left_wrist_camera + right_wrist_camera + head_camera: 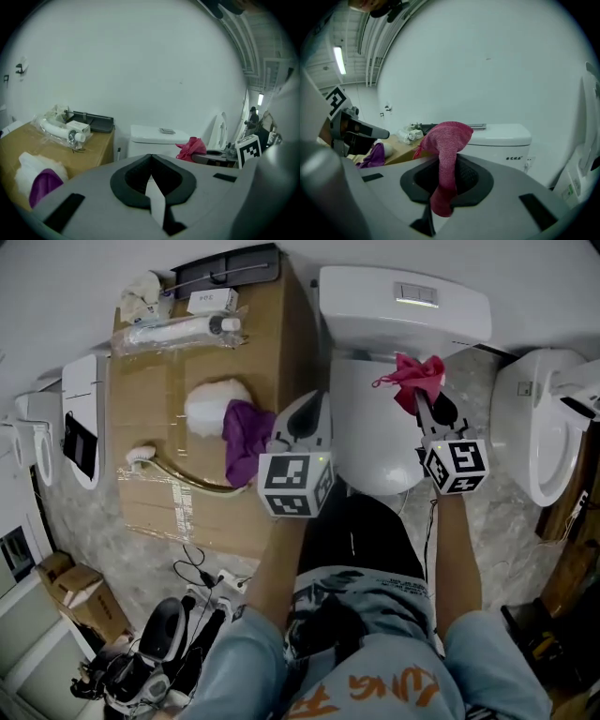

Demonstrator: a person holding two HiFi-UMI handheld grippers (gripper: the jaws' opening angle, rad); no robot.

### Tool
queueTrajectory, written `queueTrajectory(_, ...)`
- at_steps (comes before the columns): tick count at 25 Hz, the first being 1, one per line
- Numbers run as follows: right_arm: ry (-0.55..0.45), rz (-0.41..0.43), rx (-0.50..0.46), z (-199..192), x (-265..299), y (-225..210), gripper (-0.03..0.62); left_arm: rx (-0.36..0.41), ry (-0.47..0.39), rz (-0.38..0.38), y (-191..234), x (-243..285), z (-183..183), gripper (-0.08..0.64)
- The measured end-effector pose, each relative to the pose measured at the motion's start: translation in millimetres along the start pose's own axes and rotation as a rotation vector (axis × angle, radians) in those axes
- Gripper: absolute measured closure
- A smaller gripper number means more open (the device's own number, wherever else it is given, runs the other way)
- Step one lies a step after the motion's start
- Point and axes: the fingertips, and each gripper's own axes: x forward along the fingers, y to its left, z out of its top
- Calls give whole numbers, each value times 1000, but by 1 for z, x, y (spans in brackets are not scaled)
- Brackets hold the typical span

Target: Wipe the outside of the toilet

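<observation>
**Two grippers over a closed white toilet, pink cloth in the right one**
Nearest, the left gripper point(312, 404) hangs by the left edge of the toilet point(370, 442) lid, its fingers pressed together with nothing between them. The right gripper point(421, 397) is over the lid's right rear, fingers clamped on the pink cloth point(413, 376), which bunches up above them just in front of the tank point(403, 298). Left of the toilet, a purple cloth point(244, 439) lies on the brown tabletop point(150, 465).
</observation>
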Motion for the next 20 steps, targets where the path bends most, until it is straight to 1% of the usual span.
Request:
queueTrajectory(2,-17,37,1,4,12,12,525,-27,-12,-40,-1,7,-6,535)
queueTrajectory(4,-47,66,-4,12,26,25,523,-26,-22,-73,-1,15,-14,535)
queueTrajectory(7,-70,113,-20,12,48,49,523,-54,-31,-90,11,31,-29,535)
queueTrajectory(11,-54,175,-95,1,82,71,523,-80,-68,-92,28,57,-36,535)
queueTrajectory(14,-55,191,-149,-5,100,78,523,-98,-95,-97,36,69,-43,535)
queueTrajectory(18,-89,204,-203,-7,132,87,523,-117,-104,-44,59,80,-53,535)
queueTrajectory(20,-85,197,-219,-8,149,86,523,-134,-112,-38,65,87,-54,535)
